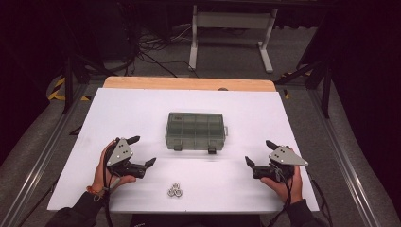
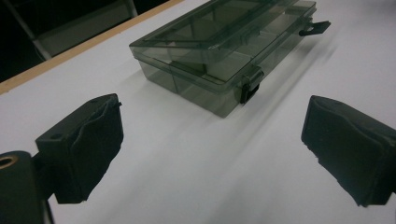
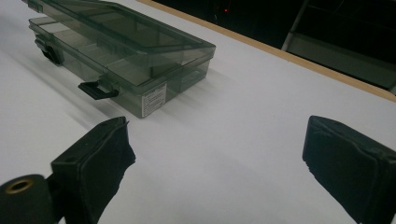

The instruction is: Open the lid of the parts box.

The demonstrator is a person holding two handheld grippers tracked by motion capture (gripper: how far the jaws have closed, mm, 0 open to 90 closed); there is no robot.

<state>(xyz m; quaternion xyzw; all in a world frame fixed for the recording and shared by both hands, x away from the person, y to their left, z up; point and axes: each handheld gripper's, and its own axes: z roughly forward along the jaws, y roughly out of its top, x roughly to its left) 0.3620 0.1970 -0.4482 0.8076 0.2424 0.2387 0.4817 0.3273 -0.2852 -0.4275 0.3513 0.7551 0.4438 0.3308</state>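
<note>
Black rubber-padded jaws of the left gripper stand spread wide with nothing between them, held just above the white table at its near left. The right gripper mirrors it at the near right, jaws likewise wide apart and pinching nothing; each is gripped by a hand coming in from the near edge. Both point inward toward the smoky translucent plastic organizer box, which lies between them and a little farther back, at the middle of the table, well apart from either gripper. In the left gripper view the box has its lid slightly raised, one front latch hanging down and the other sticking out unfastened. The right gripper view shows the box with a white label on its end wall. Its divided compartments look empty as far as can be told. Near the front edge, between the two hands, sits a small cluster of silvery metal pieces, too small to identify. Bare tabletop lies between the grippers and the box.
</note>
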